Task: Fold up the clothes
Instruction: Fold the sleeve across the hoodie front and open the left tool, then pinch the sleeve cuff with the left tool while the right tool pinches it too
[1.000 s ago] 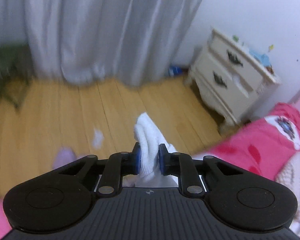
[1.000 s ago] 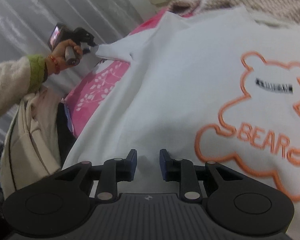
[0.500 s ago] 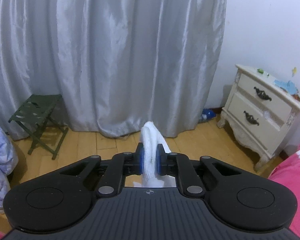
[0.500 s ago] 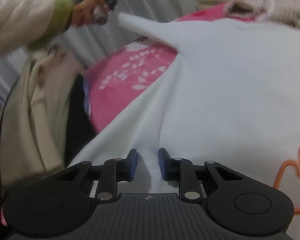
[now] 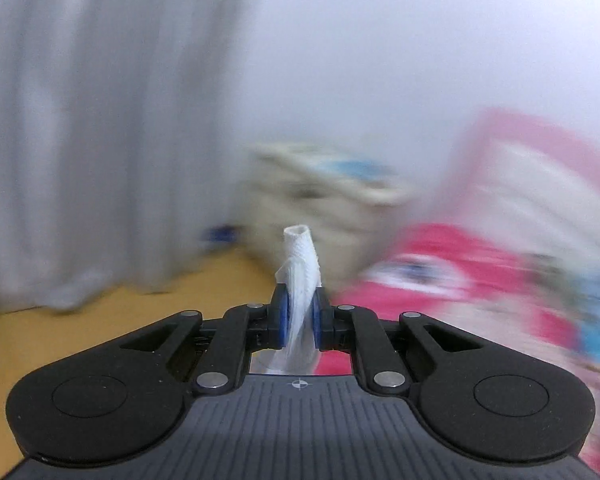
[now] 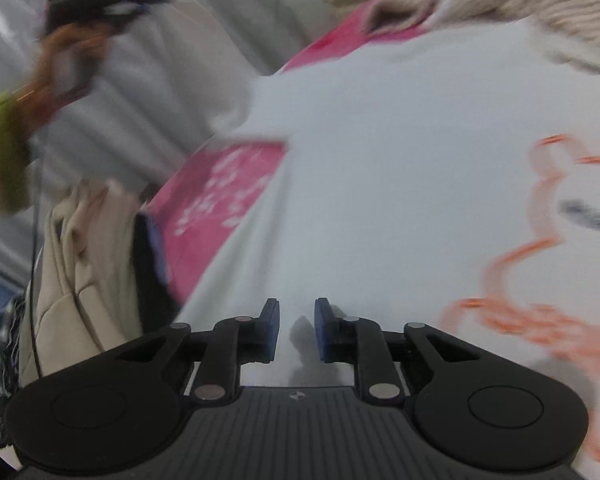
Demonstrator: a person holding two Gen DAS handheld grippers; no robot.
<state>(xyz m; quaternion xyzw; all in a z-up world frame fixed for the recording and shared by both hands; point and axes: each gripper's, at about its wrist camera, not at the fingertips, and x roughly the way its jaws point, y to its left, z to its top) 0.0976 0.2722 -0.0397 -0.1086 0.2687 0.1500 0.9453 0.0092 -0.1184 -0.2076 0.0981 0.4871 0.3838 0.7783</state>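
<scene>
Left gripper (image 5: 299,318) pinching a bunched white sleeve end (image 5: 300,268) between its blue pads (image 5: 283,317), the fabric standing up past the fingertips and curling open at the top like a small tube. Seen from the right wrist view, held high at upper left in a hand (image 6: 66,60), with a green cuff (image 6: 0,148) at the wrist, all heavily smeared. Behind the pinched cloth, blurred: grey curtain (image 5: 100,120) on the left, wooden floor (image 5: 120,320) below it, a cream nightstand (image 5: 320,208) against the white wall, and pink bedding (image 5: 440,272) to the right.

Right gripper (image 6: 297,330) low over the white sweatshirt (image 6: 380,200), jaws parted by a narrow gap, white fabric showing in that gap with a small dark shadow; whether any cloth is caught between the pads cannot be told. Sweatshirt spread across the bed, covering most of the pink bedcover (image 6: 220,200), with an orange bear outline (image 6: 540,260) printed on the chest at right, blurred. One sleeve rising from the body of the garment up toward the raised left gripper. Beige knit fabric (image 6: 540,4) lying beyond the sweatshirt at upper right, touching its far edge. Cream-coloured clothing (image 6: 80,260) heaped off the left side of the bed.
</scene>
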